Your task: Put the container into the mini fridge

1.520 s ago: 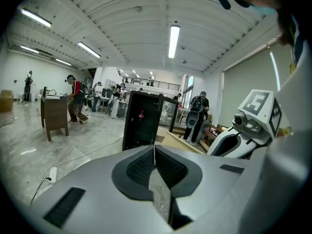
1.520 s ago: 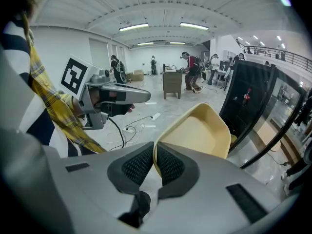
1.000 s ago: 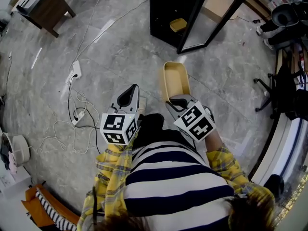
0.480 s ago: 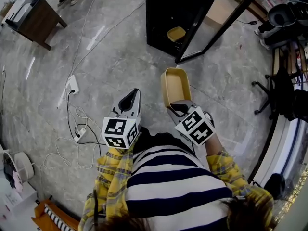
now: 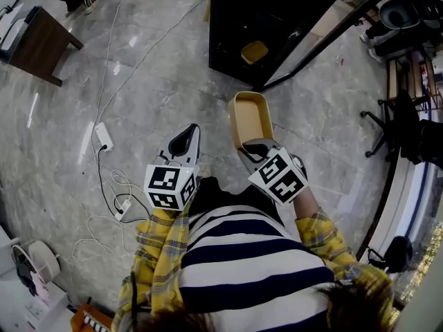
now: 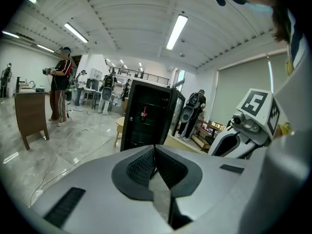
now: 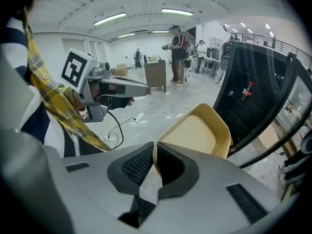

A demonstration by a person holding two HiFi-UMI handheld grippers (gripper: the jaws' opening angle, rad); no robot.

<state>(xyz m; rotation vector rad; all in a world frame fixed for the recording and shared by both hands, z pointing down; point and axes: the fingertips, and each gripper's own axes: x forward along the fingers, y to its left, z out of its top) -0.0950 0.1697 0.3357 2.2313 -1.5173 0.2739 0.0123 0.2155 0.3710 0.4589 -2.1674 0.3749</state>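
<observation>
I hold a yellow open container (image 5: pixel 250 119) out in front of me; my right gripper (image 5: pixel 253 146) is shut on its near rim. The right gripper view shows the container (image 7: pixel 199 132) tilted up, its rim pinched between the jaws of that gripper (image 7: pixel 154 161). The black mini fridge (image 5: pixel 266 19) stands ahead with its glass door (image 5: pixel 325 26) swung open to the right; another yellow container (image 5: pixel 255 51) sits inside on a shelf. My left gripper (image 5: pixel 186 138) is shut and empty, level with the right one. In the left gripper view the fridge (image 6: pixel 148 114) stands straight ahead beyond the left gripper (image 6: pixel 155 156).
White cables and a power strip (image 5: pixel 104 136) lie on the grey floor to my left. A brown wooden table (image 5: pixel 39 43) stands at the far left. Office chairs (image 5: pixel 408 126) and equipment crowd the right side. People stand in the background of both gripper views.
I have stepped closer to the fridge. Both grippers and the container kept their pose relative to me. The fridge now fills more of the top of the head view.
</observation>
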